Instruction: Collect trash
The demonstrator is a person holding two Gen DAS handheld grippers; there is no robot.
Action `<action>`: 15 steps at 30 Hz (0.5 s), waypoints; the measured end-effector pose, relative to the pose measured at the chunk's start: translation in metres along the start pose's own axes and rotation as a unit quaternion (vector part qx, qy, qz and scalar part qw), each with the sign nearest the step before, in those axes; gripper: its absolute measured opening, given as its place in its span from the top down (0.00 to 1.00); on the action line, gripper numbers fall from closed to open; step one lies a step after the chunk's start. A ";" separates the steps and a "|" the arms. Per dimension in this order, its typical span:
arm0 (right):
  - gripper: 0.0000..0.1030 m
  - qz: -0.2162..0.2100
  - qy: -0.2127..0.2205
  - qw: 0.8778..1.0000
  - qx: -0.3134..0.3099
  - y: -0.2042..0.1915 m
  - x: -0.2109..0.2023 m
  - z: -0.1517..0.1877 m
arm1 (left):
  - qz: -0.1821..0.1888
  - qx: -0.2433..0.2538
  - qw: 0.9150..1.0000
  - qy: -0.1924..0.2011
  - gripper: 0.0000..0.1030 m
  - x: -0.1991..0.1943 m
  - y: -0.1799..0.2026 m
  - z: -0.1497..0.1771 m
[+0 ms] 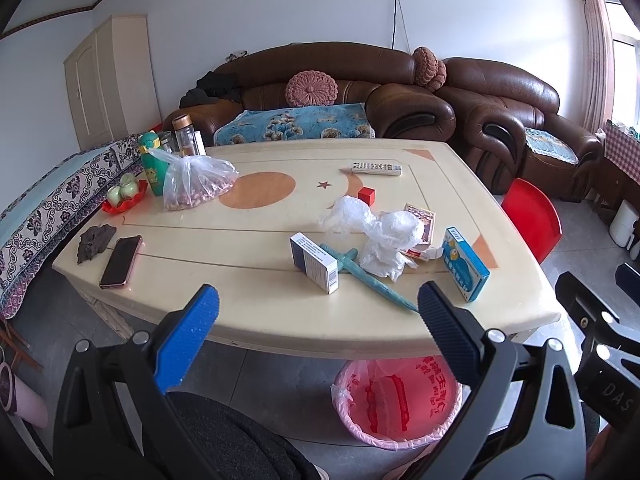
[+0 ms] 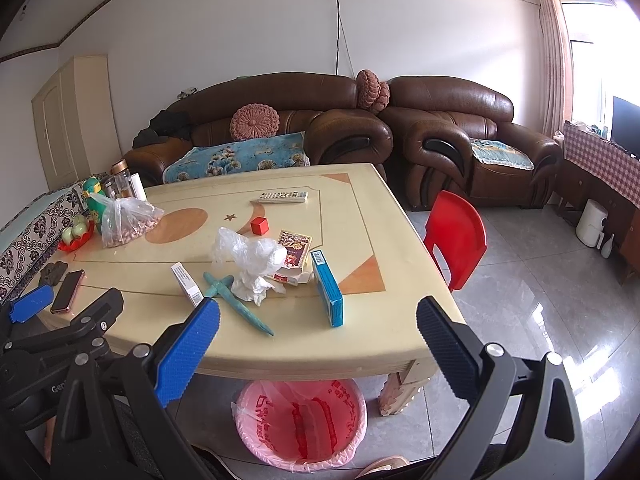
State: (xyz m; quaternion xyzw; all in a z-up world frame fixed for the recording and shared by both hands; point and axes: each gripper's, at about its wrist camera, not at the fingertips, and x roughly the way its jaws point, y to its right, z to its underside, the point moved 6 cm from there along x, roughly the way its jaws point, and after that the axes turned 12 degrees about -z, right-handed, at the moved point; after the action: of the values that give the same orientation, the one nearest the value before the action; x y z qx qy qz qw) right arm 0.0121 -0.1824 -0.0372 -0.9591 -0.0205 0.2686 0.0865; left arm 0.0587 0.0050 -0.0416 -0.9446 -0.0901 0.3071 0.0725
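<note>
Crumpled clear plastic and white tissue [image 1: 380, 236] [image 2: 252, 264] lie mid-table on the cream table [image 1: 256, 312] [image 2: 304, 344]. Beside them stand a white-and-blue box [image 1: 314, 262] [image 2: 187, 283] and a blue box [image 1: 466, 264] [image 2: 327, 289], with a torn red packet [image 2: 294, 254]. A bin with a pink bag [image 1: 396, 404] [image 2: 300, 424] sits on the floor under the near table edge. My left gripper [image 1: 318, 320] is open and empty above the near edge. My right gripper [image 2: 318, 332] is open and empty, to the right of the left one.
On the table: a teal toy sword [image 1: 360, 276] [image 2: 236, 306], a red cube [image 1: 367, 195], a remote [image 1: 376, 168], a phone [image 1: 121, 261], a bag of nuts [image 1: 192, 188], bottles and a fruit dish at the far left. A red chair [image 2: 456, 240] stands right; brown sofas behind.
</note>
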 end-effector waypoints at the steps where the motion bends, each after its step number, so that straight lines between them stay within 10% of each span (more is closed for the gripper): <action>1: 0.06 0.000 0.000 1.000 0.000 0.000 0.000 -0.001 | 0.000 -0.001 1.000 -0.002 0.06 0.002 0.000 0.001; 15: 0.06 0.003 -0.016 1.000 0.003 0.012 0.033 0.010 | -0.004 -0.001 1.000 -0.031 0.06 0.023 0.008 0.000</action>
State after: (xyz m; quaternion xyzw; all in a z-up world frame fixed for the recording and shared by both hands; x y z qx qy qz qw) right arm 0.0355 -0.1900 -0.0648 -0.9545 -0.0185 0.2842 0.0887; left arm 0.0777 0.0022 -0.0564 -0.9345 -0.0967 0.3353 0.0701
